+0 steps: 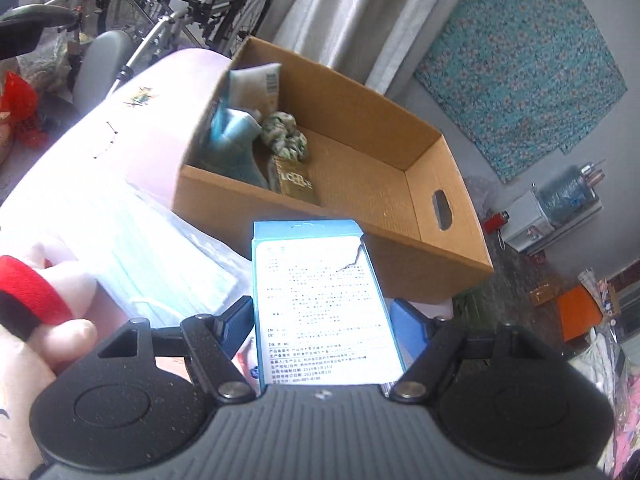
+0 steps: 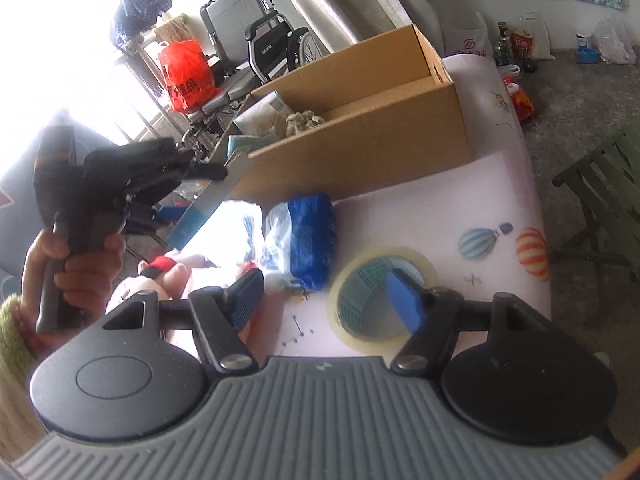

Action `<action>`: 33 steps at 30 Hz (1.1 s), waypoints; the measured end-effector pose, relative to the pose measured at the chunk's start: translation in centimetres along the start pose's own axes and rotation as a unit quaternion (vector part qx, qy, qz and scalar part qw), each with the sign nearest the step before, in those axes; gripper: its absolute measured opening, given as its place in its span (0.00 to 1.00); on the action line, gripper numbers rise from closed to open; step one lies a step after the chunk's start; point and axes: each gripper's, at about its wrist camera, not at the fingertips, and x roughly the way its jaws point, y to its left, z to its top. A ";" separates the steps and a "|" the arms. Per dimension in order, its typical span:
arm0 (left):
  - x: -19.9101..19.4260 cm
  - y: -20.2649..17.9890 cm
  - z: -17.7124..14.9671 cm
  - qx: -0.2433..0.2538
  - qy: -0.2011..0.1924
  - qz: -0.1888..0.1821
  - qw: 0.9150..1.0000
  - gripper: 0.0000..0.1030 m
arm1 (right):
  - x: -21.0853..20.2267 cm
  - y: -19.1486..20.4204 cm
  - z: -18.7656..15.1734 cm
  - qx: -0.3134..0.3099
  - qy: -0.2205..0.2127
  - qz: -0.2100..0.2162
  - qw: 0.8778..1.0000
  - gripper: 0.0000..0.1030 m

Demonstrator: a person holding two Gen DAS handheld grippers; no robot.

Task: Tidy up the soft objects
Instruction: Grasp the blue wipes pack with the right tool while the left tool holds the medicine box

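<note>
The left tongs (image 1: 322,322) grip a flat blue-and-white carton (image 1: 320,304) by its sides, clear of the worktop (image 2: 440,200). Its long axis runs along the fingers, and its torn far end points at the open cardboard box (image 1: 420,216) just beyond. The right tongs (image 2: 326,300) stand wide apart with nothing held, above a roll of clear tape (image 2: 384,292) lying flat on the near right of the worktop.

Each claw (image 2: 326,300) (image 1: 322,322) has a ribbed grey housing, two round black side discs, black linkage arms on silver rivets and blue ribbed pads (image 2: 406,306); the person's hand (image 2: 76,264) emerges from a fuzzy green sleeve (image 2: 12,332).
</note>
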 end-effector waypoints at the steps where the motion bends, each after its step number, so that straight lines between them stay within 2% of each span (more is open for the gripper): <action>1: -0.7 0.7 0.2 -0.002 -0.010 0.003 1.000 0.73 | 0.8 0.0 1.0 0.009 0.003 0.007 1.000 0.66; 5: -3.0 2.7 0.3 -0.005 -0.041 0.020 0.999 0.73 | 5.6 0.6 4.6 0.040 0.043 0.026 0.998 0.66; 10: -3.6 5.1 0.3 -0.024 -0.053 0.019 0.998 0.73 | 13.8 4.3 7.2 -0.002 0.119 0.016 0.993 0.78; 14: -3.3 6.8 0.1 -0.045 -0.055 0.012 0.997 0.72 | 19.9 7.1 7.2 -0.044 0.176 -0.015 0.983 0.81; 17: -3.0 7.7 0.1 -0.053 -0.054 0.003 0.997 0.72 | 23.6 7.9 6.5 -0.081 0.215 -0.059 0.971 0.81; 18: -2.9 7.9 0.2 -0.054 -0.053 0.000 0.997 0.72 | 24.4 8.1 6.3 -0.092 0.223 -0.074 0.968 0.84; 21: -2.4 8.3 0.2 -0.055 -0.050 -0.003 0.997 0.72 | 26.3 8.2 5.9 -0.116 0.239 -0.102 0.959 0.86; 23: -2.3 8.5 0.2 -0.056 -0.050 -0.003 0.997 0.72 | 26.8 8.1 5.9 -0.114 0.246 -0.102 0.957 0.90; 28: -2.2 8.9 0.2 -0.061 -0.048 -0.005 0.997 0.72 | 27.9 7.6 6.0 -0.117 0.250 -0.099 0.956 0.92; 30: -2.2 8.9 0.1 -0.061 -0.049 -0.005 0.997 0.72 | 28.0 7.3 6.2 -0.118 0.247 -0.095 0.957 0.88; 32: -2.4 8.7 0.0 -0.059 -0.050 -0.004 0.997 0.72 | 27.4 7.4 6.3 -0.122 0.242 -0.097 0.958 0.77; 33: -2.5 8.7 0.0 -0.059 -0.050 -0.003 0.997 0.72 | 27.1 7.2 6.4 -0.119 0.242 -0.093 0.958 0.77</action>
